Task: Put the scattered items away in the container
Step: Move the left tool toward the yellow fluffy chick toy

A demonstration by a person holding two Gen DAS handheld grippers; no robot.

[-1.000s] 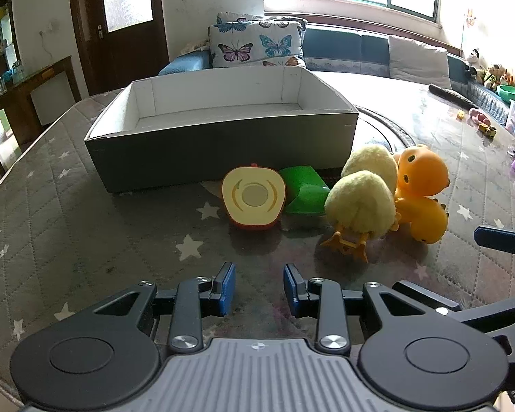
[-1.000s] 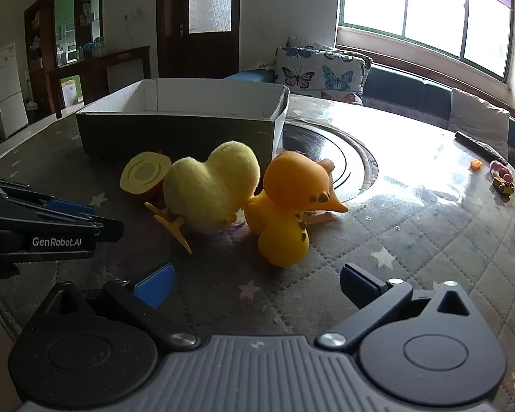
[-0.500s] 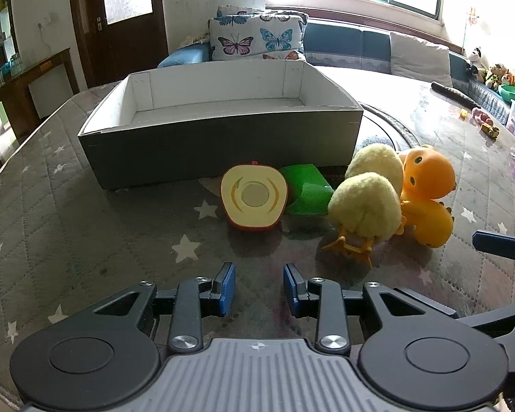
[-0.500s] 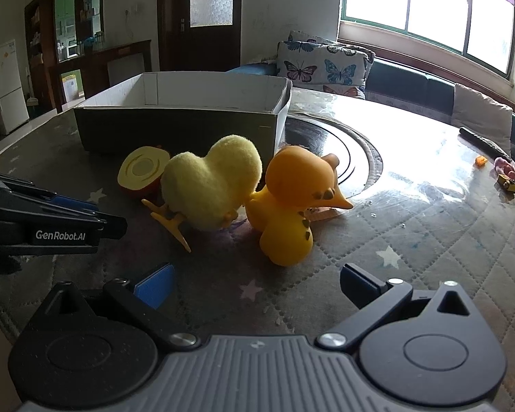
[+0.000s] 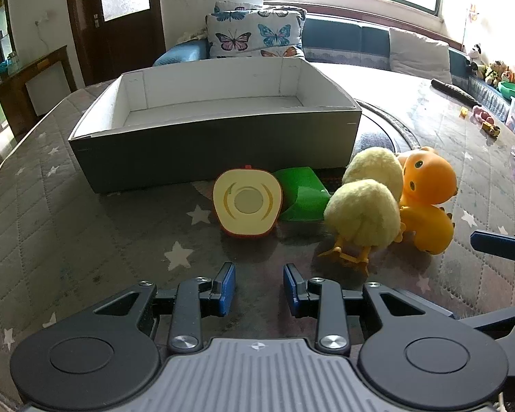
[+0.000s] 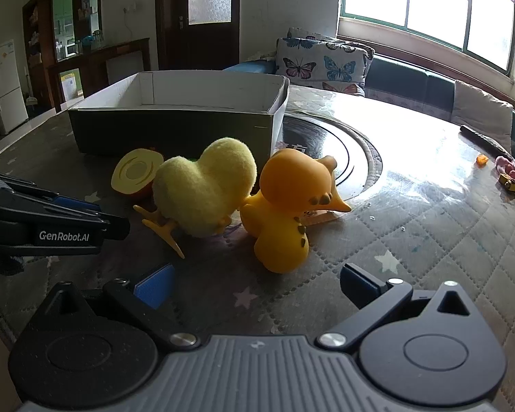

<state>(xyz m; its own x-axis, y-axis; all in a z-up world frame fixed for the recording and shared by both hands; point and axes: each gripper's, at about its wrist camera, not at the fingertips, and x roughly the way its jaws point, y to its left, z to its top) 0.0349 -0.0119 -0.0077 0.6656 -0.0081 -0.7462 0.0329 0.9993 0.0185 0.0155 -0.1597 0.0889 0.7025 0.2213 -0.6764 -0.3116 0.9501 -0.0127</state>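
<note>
Two hand-held claws hover low over a quilted, star-patterned counter [image 5: 68,213] strewn with toys. The left claw [image 5: 259,290] has its blue-padded fingers a modest gap apart and holds nothing; straight ahead of it stands a halved toy apple [image 5: 246,202], cut face toward it, with a green plastic piece [image 5: 302,194] touching the apple's right side. Beyond both lies the grey, white-lined box [image 5: 216,151], open at the top, with no toy visible inside. The right claw [image 6: 254,285] is spread wide and empty. Just ahead of it, between its fingers' line, sits an orange rubber duck [image 6: 285,213], pressed against a fluffy yellow chick [image 6: 202,192] to its left. The apple half sits beyond the chick, near the box's front wall. Far right of this claw, small toys [image 6: 506,175] lie on the glossy part of the counter.
</note>
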